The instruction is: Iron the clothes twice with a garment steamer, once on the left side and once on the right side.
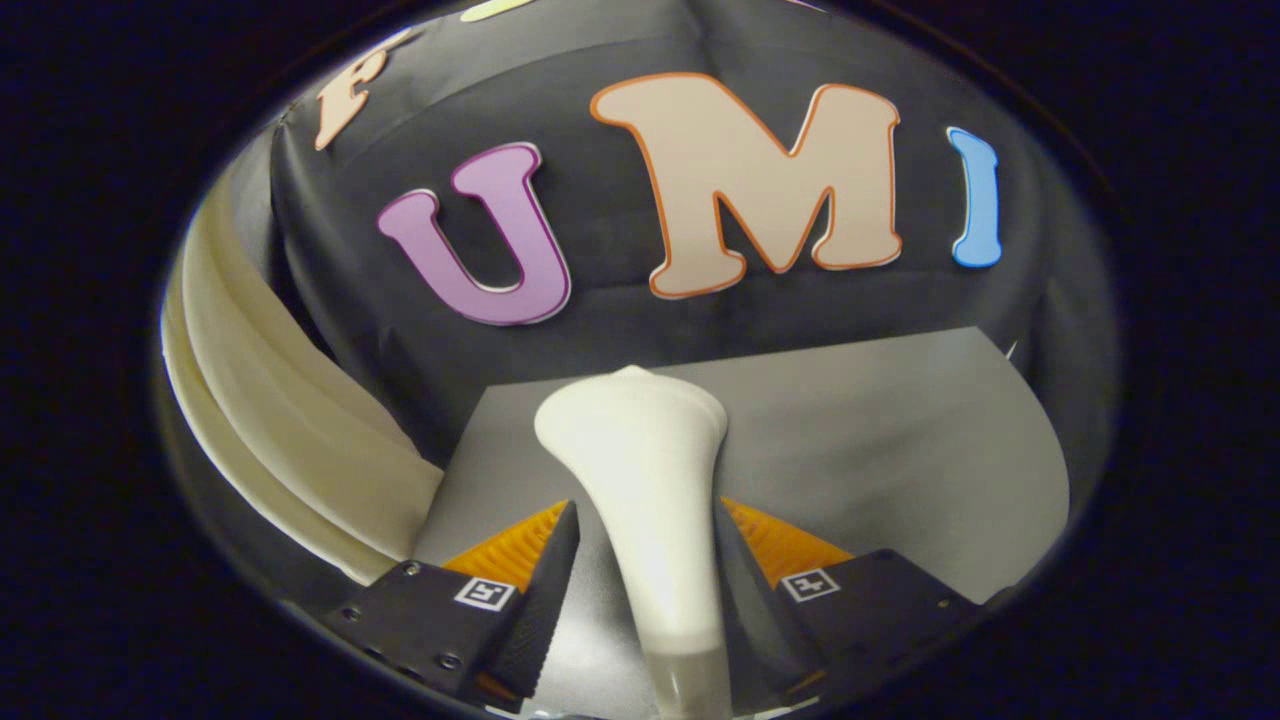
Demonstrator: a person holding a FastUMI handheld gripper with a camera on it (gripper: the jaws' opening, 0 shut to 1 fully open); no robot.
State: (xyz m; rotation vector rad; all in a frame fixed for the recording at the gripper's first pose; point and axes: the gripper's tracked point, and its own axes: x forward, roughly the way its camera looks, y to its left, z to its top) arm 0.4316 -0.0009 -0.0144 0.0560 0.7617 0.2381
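Now | fingers (645, 540) clamp steamer (645, 480) | grey table (880, 440) | cream garment (290, 430) left

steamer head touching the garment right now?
No. The white steamer, held between the gripper fingers, stands over the grey table, apart from the cream garment hanging beside it.

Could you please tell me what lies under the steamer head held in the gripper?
Under the steamer, between the gripper fingers, lies grey table; the strip beneath it is covered.

A grey table (880, 440) — bare and flat — meets the black cloth wall (620, 330).
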